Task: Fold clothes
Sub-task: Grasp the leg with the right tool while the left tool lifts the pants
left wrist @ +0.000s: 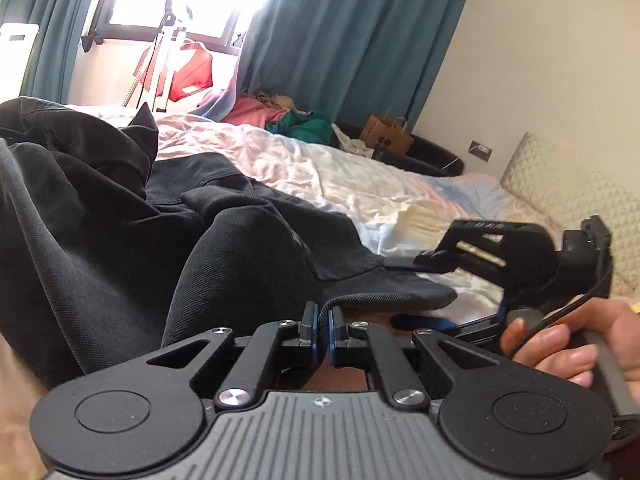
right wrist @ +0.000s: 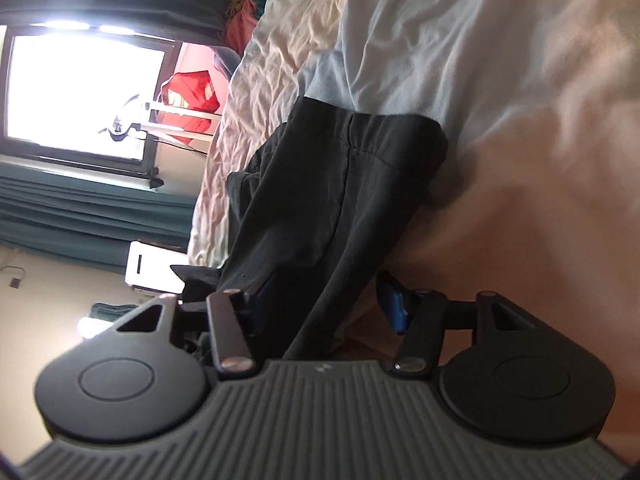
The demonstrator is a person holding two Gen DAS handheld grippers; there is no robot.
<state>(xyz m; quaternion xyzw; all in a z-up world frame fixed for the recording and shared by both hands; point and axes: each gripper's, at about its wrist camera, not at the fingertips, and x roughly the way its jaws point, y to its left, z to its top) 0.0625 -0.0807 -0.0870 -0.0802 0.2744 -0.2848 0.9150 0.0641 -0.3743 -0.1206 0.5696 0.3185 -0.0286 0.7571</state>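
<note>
A black garment (left wrist: 120, 220) lies bunched on the pale bedsheet (left wrist: 320, 168). My left gripper (left wrist: 321, 326) is shut on a thin edge of this garment near the bed's front. My right gripper (left wrist: 420, 292) shows at the right of the left wrist view, held by a hand (left wrist: 580, 344), its jaws apart around the garment's hem. In the right wrist view, which is rolled sideways, the right gripper (right wrist: 324, 308) is open with the black garment (right wrist: 340, 184) running between its fingers (right wrist: 394, 308).
A quilted pillow (left wrist: 568, 192) lies at the right. Pink and green clothes (left wrist: 280, 116) are piled at the bed's far side by teal curtains (left wrist: 352, 40). A paper bag (left wrist: 386, 132), a white rack with a red garment (left wrist: 192, 72) and a window stand beyond.
</note>
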